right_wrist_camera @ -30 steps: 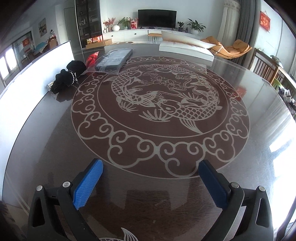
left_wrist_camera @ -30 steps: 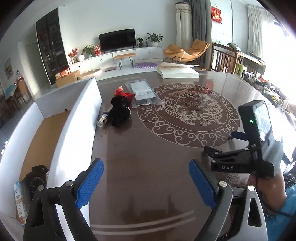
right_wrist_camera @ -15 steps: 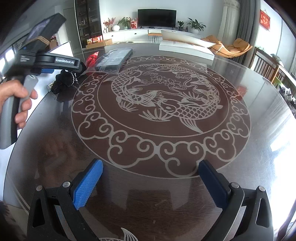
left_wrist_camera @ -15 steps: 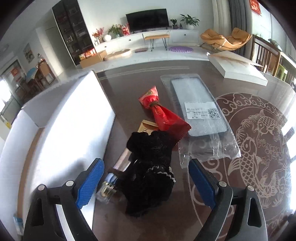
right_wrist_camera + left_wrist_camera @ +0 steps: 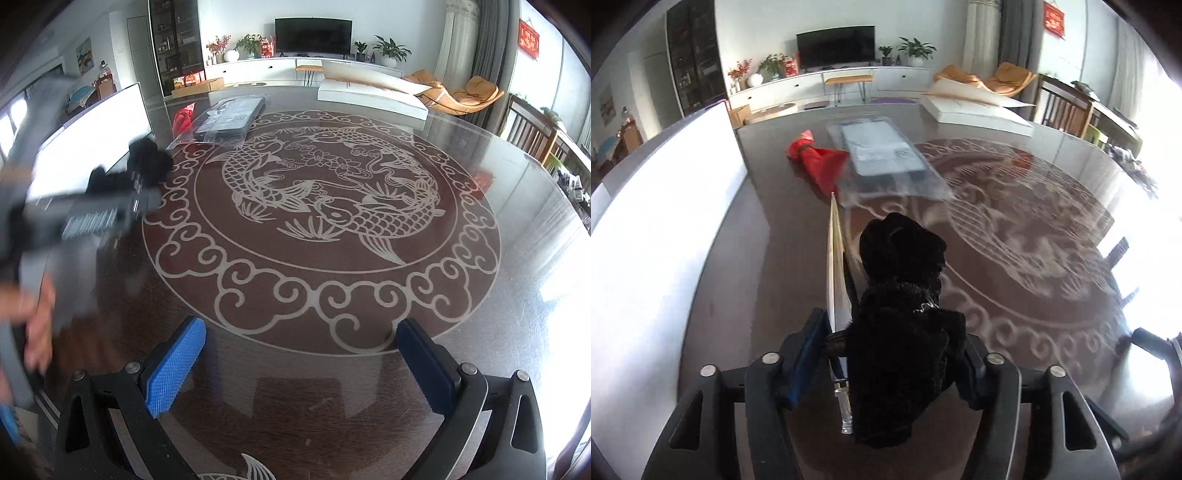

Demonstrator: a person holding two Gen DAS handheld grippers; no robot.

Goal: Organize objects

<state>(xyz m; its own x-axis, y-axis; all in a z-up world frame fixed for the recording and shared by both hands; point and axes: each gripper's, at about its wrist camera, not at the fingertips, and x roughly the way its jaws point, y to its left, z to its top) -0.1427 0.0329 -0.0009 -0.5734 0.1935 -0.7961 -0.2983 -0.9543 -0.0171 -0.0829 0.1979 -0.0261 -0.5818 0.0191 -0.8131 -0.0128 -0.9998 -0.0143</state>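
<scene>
On the round table [image 5: 480,369], the biggest thing after the tabletop itself is the white box [image 5: 657,229] along the edge at nine o'clock in your left view; judging by the task, that is where the loose things go. At twelve o'clock lies the clear packet [image 5: 882,155], with the red pouch [image 5: 820,162] just beside it at eleven, both untouched.

What has changed is your left gripper [image 5: 890,354]. A second ago it hung back over bare tabletop with its jaws wide; half a second ago it was above the pile; now it has dropped onto the black cloth [image 5: 901,295], and the jaws are closing with that bundle between them. The cloth fills the gap and bulges over the right finger. A thin card [image 5: 834,273] stands on edge against the left pad [image 5: 809,354], and a small glass bottle [image 5: 846,406] lies under the cloth at six o'clock. You cannot yet say from here that the pads have bitten; the grasp looks in progress, not finished.

That means the first pick is under way. Watch that card and bottle: they may come up half-caught and drop.

Your right gripper [image 5: 299,369] has not moved. It hangs released over the fish pattern, nothing between its pads, with your left hand [image 5: 37,314] blurred at nine o'clock.
</scene>
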